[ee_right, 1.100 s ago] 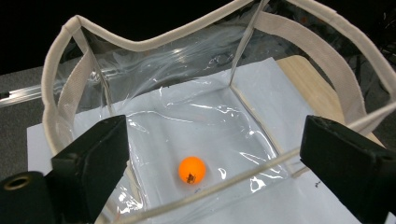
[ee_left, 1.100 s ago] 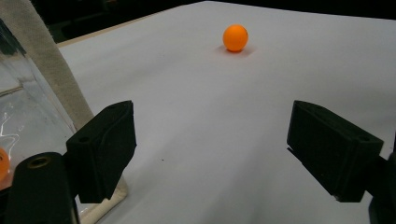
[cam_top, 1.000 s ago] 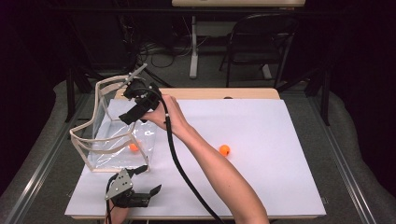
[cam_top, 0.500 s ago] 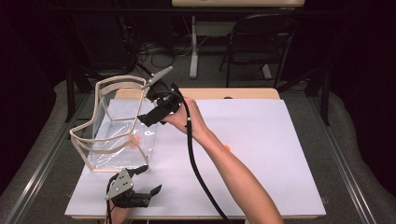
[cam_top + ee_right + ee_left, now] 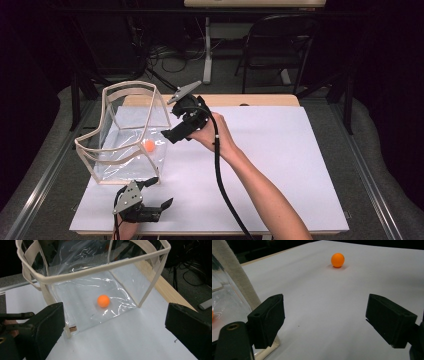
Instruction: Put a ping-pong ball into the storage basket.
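Work in hand: transfer of orange balls from the desk (image 5: 280, 150) into the clear bag.
Clear bag (image 5: 125, 135): stands upright near the left edge of the desk, mouth open at the top, held in shape by a cream fabric rim (image 5: 100, 270) and straps.
Ball in bag (image 5: 148, 145): one orange ball rests on the floor of the bag; in the right gripper view it lies near the middle of the clear bottom panel (image 5: 103, 301).
Left gripper (image 5: 152, 192): rests low at the front edge of the desk, just in front of the bag's near corner; jaws wide apart, nothing between them.
Right gripper (image 5: 170, 136): held above the desk just beside the right wall of the bag, pointing toward it; jaws have just been opening to their widest, nothing between them.
Ball on desk (image 5: 337, 260): a second orange ball lies on the white surface, well apart from the left gripper, as seen in the left gripper view.
Done: one ball is in the bag and released.
Left: judging by the layout, the ball on the desk remains to be picked up and placed in the bag.
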A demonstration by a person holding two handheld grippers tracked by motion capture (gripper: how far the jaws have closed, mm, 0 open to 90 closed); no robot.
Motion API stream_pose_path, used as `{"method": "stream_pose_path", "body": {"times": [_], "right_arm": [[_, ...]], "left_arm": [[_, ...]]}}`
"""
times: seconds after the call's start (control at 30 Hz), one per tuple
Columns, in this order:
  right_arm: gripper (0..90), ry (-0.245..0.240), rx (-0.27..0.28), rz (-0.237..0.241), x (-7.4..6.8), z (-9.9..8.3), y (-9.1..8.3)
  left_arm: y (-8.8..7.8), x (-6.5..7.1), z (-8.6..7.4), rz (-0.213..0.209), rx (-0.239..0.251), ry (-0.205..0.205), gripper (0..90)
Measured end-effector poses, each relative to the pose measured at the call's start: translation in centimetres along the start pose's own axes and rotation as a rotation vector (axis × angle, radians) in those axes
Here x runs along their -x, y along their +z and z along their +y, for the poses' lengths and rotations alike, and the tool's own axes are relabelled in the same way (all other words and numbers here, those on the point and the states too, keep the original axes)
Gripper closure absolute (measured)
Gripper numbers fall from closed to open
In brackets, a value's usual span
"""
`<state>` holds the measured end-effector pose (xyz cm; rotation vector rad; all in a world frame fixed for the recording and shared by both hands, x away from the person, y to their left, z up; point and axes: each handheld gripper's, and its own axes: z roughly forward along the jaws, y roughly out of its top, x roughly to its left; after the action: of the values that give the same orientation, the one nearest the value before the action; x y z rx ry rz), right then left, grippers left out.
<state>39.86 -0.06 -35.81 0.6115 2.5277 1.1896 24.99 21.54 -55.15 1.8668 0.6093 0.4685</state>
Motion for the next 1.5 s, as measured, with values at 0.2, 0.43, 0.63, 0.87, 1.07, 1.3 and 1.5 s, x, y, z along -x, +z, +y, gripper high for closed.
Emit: {"method": "stream_pose_path", "body": {"times": [0.2,0.43,0.63,0.87,1.07,1.3,1.5], "right_arm": [[1.5,0.020,-0.005,-0.011,0.3,-1.9,-0.5],[0.0,0.044,-0.015,-0.015,0.8,-4.4,-0.8],[0.0,0.068,-0.019,-0.020,1.1,-6.5,-1.0],[0.0,0.082,-0.036,-0.032,1.1,-9.1,-1.1],[0.0,0.104,-0.043,-0.048,1.3,-11.3,-1.4],[0.0,0.125,-0.049,-0.068,1.2,-13.5,-1.9],[0.0,0.132,-0.064,-0.083,0.8,-15.4,-2.1]], "left_arm": [[0.0,0.1,0.0,0.009,-0.005,0.001,15.7],[0.0,0.0,0.0,0.002,-0.003,-0.002,15.7],[0.0,0.1,0.0,0.010,-0.006,-0.002,15.7],[0.1,-0.1,0.0,-0.006,-0.005,-0.004,15.7],[0.1,-0.1,-0.2,-0.003,-0.008,-0.004,15.7],[0.1,-0.1,-0.1,-0.011,-0.002,-0.001,15.7],[0.4,0.1,0.1,-0.016,-0.005,0.010,15.7]]}}
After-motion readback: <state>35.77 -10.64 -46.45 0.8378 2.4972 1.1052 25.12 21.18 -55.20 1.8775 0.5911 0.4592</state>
